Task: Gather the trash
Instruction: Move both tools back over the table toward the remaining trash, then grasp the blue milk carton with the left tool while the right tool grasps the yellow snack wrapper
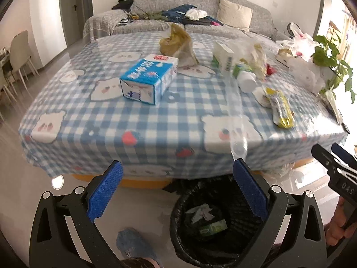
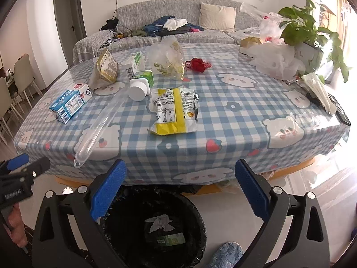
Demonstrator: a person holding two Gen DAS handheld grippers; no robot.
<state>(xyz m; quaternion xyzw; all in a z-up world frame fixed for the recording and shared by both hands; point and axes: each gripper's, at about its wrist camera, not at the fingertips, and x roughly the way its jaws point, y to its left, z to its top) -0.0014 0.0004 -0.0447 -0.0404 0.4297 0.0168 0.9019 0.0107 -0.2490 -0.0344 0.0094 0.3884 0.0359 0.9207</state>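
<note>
Trash: blue milk carton, yellow snack wrapper, white bottle, clear plastic tube lie on the checked counter
Tube: sticks out over the counter's near edge, just beside the wrapper
Bin: black trash bin on the floor below the counter edge, tissue and a green box inside
Left gripper: fingers spread apart, empty, above the bin
Right gripper: fingers spread apart, empty, above the bin
Around: plant and plastic bags at the far right; sofa behind
</note>
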